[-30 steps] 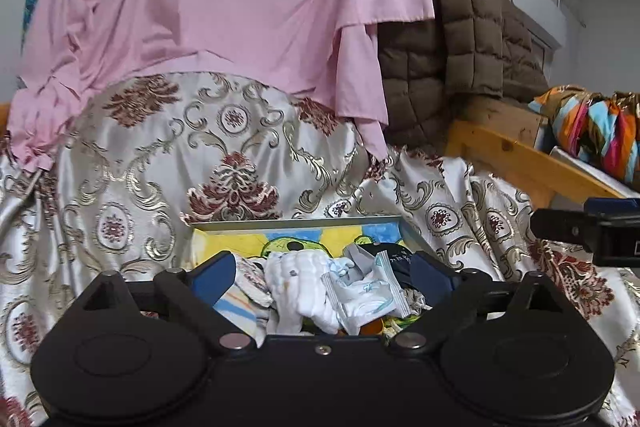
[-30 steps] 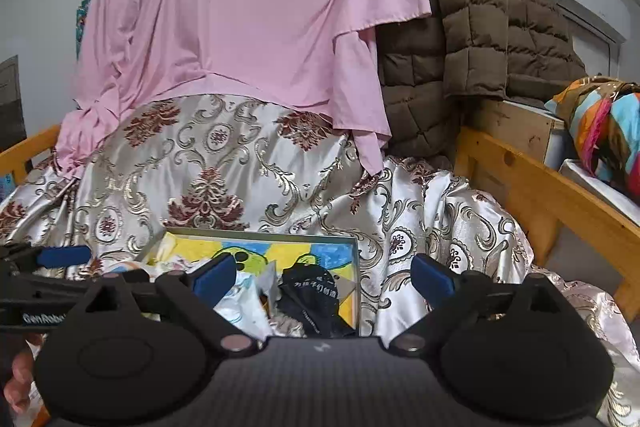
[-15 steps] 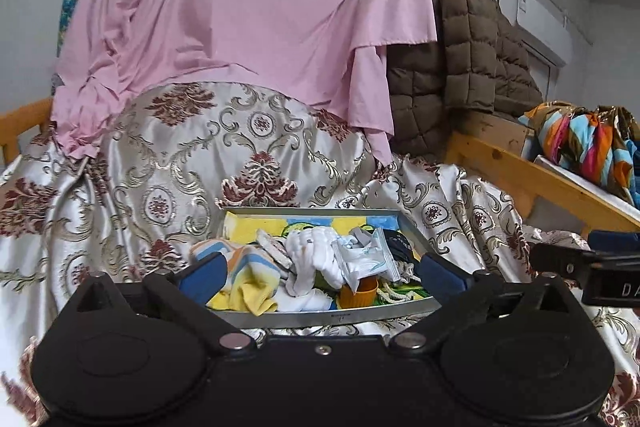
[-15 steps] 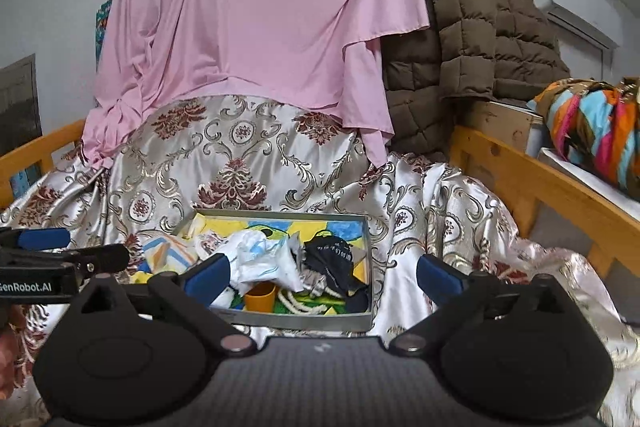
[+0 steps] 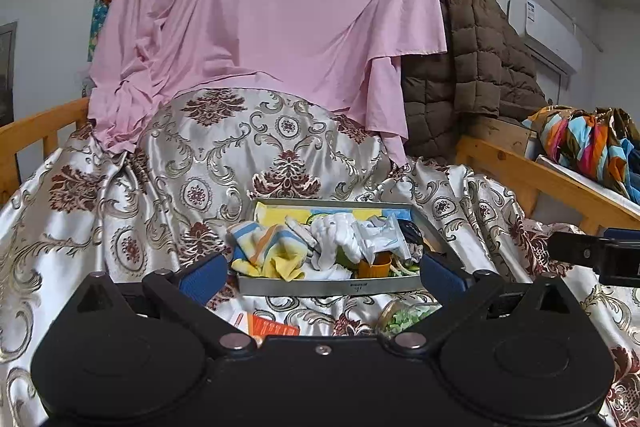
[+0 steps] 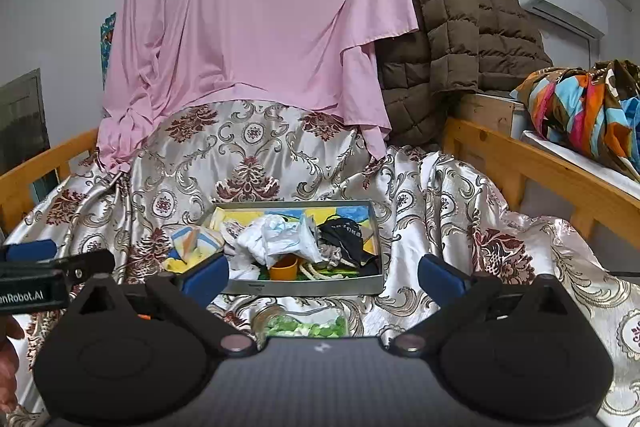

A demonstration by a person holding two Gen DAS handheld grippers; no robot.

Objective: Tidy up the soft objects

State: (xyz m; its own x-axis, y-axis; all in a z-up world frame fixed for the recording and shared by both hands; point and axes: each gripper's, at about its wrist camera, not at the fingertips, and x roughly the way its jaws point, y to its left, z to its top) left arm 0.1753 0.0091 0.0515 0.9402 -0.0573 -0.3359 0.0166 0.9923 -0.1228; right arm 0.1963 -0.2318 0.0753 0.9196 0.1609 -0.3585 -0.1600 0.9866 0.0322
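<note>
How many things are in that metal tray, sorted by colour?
In the tray, as far as the heap shows:
Striped yellow, blue and orange cloth: 1
White cloth: 1
Clear plastic packet: 1
Black cloth: 1
Orange cup: 1
Cream rope: 1
Total: 6

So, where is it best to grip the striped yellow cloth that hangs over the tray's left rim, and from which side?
Probably the bunched fold of the striped yellow cloth that spills over the left rim of the tray. Come from the near left, fingers low: that part lies free of the white pile, and the open left gripper already faces it.
</note>
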